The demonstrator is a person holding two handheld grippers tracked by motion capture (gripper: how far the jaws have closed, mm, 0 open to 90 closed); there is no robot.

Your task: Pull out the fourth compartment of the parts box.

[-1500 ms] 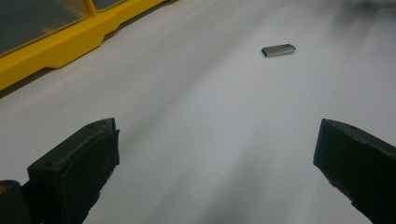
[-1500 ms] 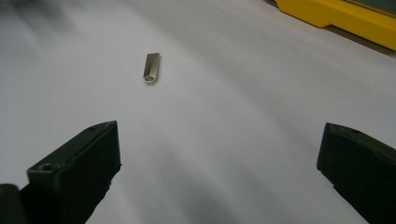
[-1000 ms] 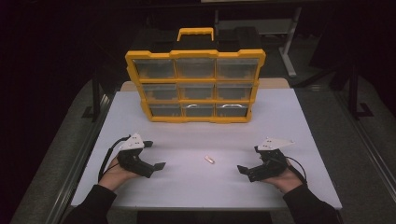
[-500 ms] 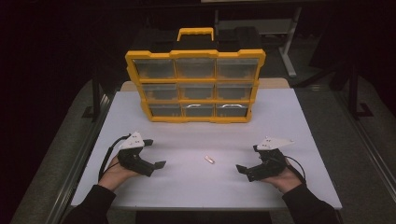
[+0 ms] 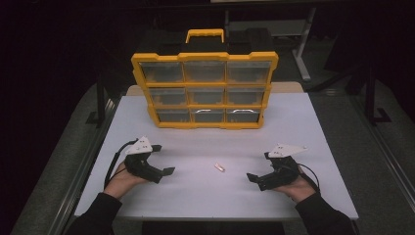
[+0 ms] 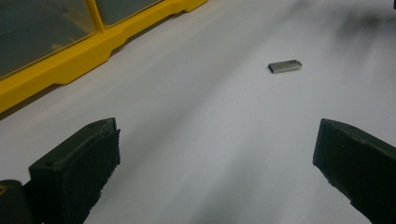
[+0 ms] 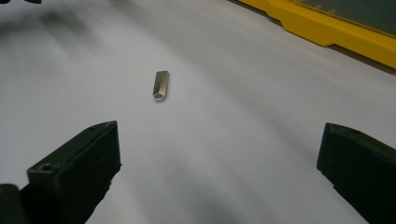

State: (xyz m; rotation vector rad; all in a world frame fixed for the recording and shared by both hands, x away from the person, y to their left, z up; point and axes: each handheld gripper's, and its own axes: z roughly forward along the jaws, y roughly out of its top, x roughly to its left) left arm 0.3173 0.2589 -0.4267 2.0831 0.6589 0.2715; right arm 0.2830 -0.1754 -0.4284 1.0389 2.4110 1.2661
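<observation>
A small metal USB stick (image 5: 219, 167) lies flat on the white table (image 5: 293, 122), between my two grippers. In the left gripper view the stick (image 6: 285, 66) is ahead and to the right of the jaws. In the right gripper view it (image 7: 161, 85) lies ahead, left of centre. My left gripper (image 5: 164, 172) rests low on the table at the left, open and empty. My right gripper (image 5: 253, 178) rests at the right, open and empty too. Both point inward toward the stick, each a short way from it.
A yellow organizer (image 5: 204, 88) with clear drawers and a handle stands upright at the back middle of the table; its base (image 6: 70, 65) shows in the left gripper view and its edge (image 7: 336, 32) in the right. Dark floor surrounds the table.
</observation>
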